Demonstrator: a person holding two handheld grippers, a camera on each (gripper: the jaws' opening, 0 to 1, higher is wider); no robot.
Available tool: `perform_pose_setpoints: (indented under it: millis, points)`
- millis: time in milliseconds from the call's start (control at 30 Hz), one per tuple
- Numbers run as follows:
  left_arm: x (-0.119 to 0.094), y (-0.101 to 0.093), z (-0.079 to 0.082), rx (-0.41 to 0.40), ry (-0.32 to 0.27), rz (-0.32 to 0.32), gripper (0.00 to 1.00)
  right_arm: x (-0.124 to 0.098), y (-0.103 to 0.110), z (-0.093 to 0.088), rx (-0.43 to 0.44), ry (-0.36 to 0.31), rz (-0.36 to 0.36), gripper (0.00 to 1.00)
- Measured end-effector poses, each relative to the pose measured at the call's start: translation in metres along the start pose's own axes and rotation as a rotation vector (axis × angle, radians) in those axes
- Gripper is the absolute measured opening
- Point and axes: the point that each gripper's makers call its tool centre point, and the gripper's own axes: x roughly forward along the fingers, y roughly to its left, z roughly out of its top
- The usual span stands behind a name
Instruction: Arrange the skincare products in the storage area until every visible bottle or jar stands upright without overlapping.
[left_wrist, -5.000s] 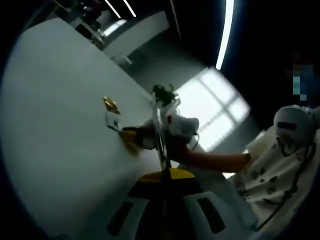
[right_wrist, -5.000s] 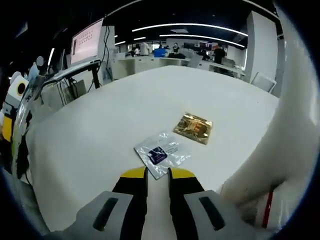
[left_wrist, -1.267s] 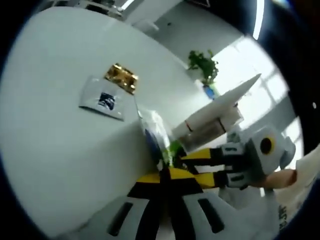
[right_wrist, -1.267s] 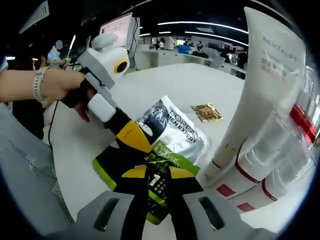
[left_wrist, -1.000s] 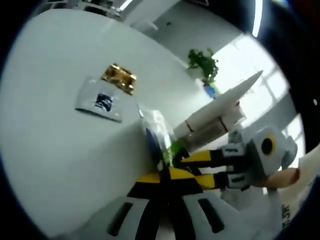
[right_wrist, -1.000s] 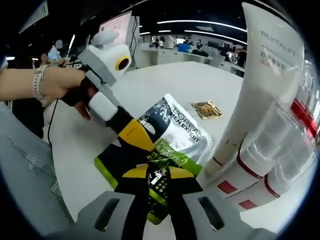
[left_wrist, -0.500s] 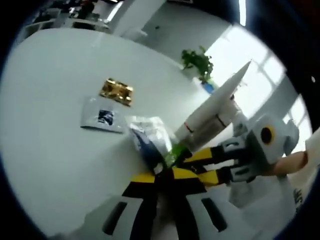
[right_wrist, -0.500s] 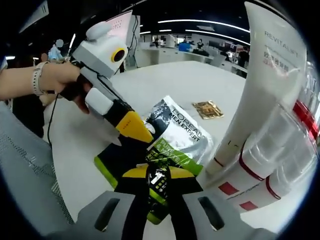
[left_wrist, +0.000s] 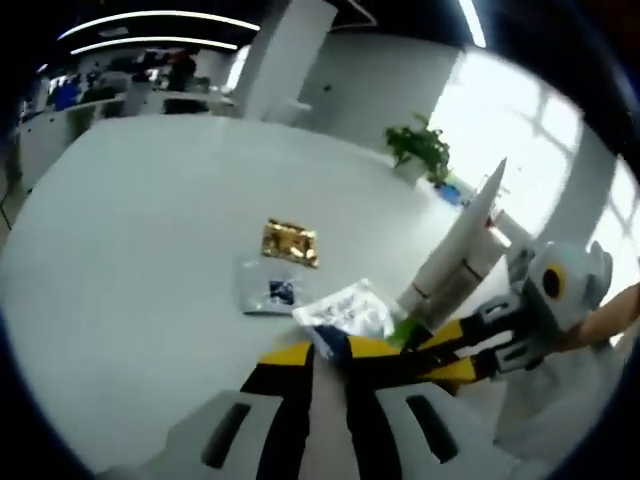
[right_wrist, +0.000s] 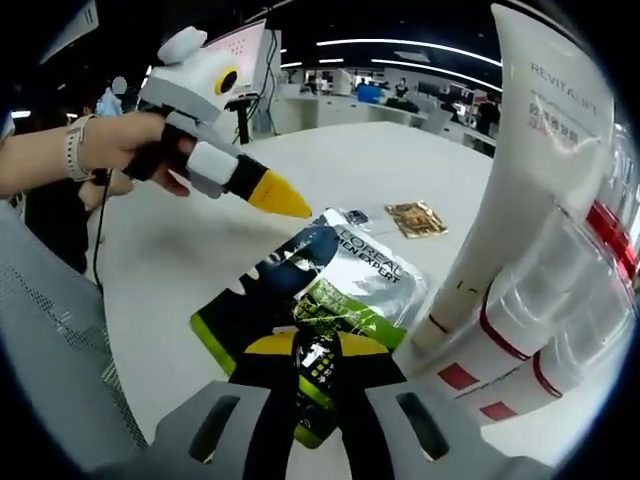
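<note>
Right gripper (right_wrist: 318, 350) clamped on sachet (right_wrist: 330, 290); left gripper (right_wrist: 285, 203) (jaws together, empty) hovering; clear packet (left_wrist: 268, 293) visible from left view.

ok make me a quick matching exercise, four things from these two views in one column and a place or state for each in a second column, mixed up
Things:
1. gold sachet
2. green and black sachet
3. white tube
4. left gripper

Places or states:
A. pinched in the right gripper
B. held above the table, touching no sachet
C. lying flat on the table, far from both grippers
D. standing tall at the right of the right gripper view, printed REVITALIFT

Pairs: 1-C, 2-A, 3-D, 4-B
</note>
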Motion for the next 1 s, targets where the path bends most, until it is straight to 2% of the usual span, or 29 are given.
perform_pose_setpoints:
  millis: [100,167,233,267,300,333,400,533,700,1000]
  points:
    - [0.000,-0.010,0.002,0.026,-0.009,-0.026,0.08,0.000,0.000,0.000,-0.003,-0.001,-0.002,0.14]
    - [0.000,-0.017,0.009,0.122,-0.047,-0.012,0.08,0.001,0.000,0.000,-0.003,0.000,-0.002,0.14]
    - [0.001,-0.027,0.016,0.190,-0.084,-0.026,0.08,0.001,-0.001,0.000,-0.004,0.000,-0.003,0.14]
    - [0.004,-0.032,0.012,0.177,-0.066,-0.047,0.09,0.001,-0.001,0.000,-0.005,0.000,-0.004,0.14]
    - [0.008,-0.039,0.004,0.154,-0.015,-0.086,0.11,0.001,-0.001,0.000,-0.006,0.000,-0.005,0.14]
    - [0.011,-0.039,0.001,0.156,-0.001,-0.082,0.14,0.001,-0.001,0.000,-0.008,0.000,-0.006,0.14]
    - [0.016,-0.033,-0.006,0.212,0.030,-0.052,0.14,0.001,0.000,-0.001,-0.012,0.000,-0.010,0.13]
    - [0.022,-0.029,-0.017,0.176,0.067,-0.060,0.14,0.001,-0.001,0.000,-0.012,-0.001,-0.016,0.13]
    - [0.023,-0.026,-0.020,0.164,0.076,-0.051,0.19,0.001,-0.001,-0.001,-0.015,-0.003,-0.012,0.13]
    - [0.031,-0.025,-0.017,0.170,0.085,-0.055,0.18,0.001,-0.002,-0.001,-0.017,-0.002,-0.019,0.12]
